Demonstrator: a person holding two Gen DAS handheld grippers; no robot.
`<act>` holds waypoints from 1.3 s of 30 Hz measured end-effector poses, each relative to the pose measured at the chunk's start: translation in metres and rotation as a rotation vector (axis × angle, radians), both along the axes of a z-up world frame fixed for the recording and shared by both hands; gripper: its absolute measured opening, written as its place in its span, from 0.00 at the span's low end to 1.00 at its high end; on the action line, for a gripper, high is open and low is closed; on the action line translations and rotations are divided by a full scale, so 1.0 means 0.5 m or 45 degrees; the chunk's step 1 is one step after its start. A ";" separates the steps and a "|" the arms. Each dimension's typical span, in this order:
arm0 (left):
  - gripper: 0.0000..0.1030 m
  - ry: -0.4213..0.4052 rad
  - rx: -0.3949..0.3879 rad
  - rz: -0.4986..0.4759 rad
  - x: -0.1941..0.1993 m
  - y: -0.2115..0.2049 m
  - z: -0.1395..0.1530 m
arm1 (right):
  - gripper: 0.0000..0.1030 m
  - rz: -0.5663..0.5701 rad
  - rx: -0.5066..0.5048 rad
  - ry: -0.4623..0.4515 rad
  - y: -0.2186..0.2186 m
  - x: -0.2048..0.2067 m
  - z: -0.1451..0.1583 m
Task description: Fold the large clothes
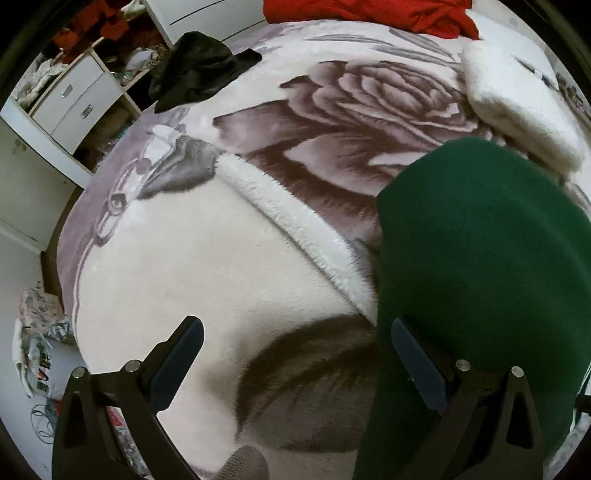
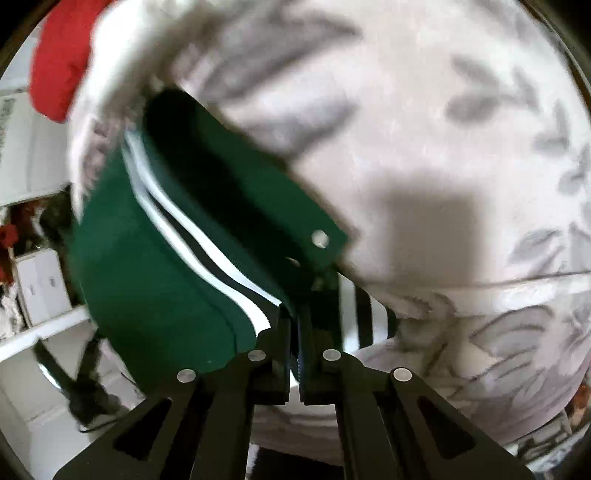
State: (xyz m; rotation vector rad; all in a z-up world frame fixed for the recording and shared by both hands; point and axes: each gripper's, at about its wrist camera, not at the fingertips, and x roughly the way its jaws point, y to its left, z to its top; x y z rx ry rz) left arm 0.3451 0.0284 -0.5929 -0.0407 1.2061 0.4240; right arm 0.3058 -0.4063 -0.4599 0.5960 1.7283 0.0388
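Left wrist view: left gripper (image 1: 295, 354) is spread wide with nothing between its fingers, hovering over a floral blanket (image 1: 184, 273) on the bed. Green jacket (image 1: 480, 277) hangs just off the right finger, covering that side of the frame; can't tell whether it touches the finger. Ahead of the gripper, past a fluffy white folded edge, sits a black garment (image 1: 199, 66) up-left, a red garment (image 1: 369, 13) at the far edge, and a folded white fleece (image 1: 517, 107) up-right. White drawers (image 1: 74, 99) stand off to the left, beyond the bed. Right wrist view: right gripper (image 2: 294, 325) is clamped tight on the jacket's (image 2: 147, 280) striped white-and-black ribbed edge, fabric pinched between the pads. Jacket drapes up and left from the fingers, lifted off the blanket (image 2: 443, 147), a snap button visible on its front strip. Frame is motion-blurred. Red garment (image 2: 59, 74) sits top-left, ahead of the gripper.
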 end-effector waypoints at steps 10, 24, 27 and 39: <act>1.00 -0.259 -0.671 -0.111 -0.055 0.058 0.008 | 0.56 0.270 0.072 -0.196 0.050 0.083 0.068; 1.00 -0.128 -1.172 -0.154 0.016 0.017 -0.133 | 0.99 0.487 0.481 -0.164 0.141 0.257 -0.123; 1.00 -0.138 -1.204 -0.177 0.029 0.017 -0.132 | 1.00 0.477 0.605 -0.114 0.153 0.271 -0.148; 0.57 -0.173 -1.172 -0.258 0.058 0.022 -0.080 | 0.64 0.304 0.831 -0.141 0.250 0.248 -0.127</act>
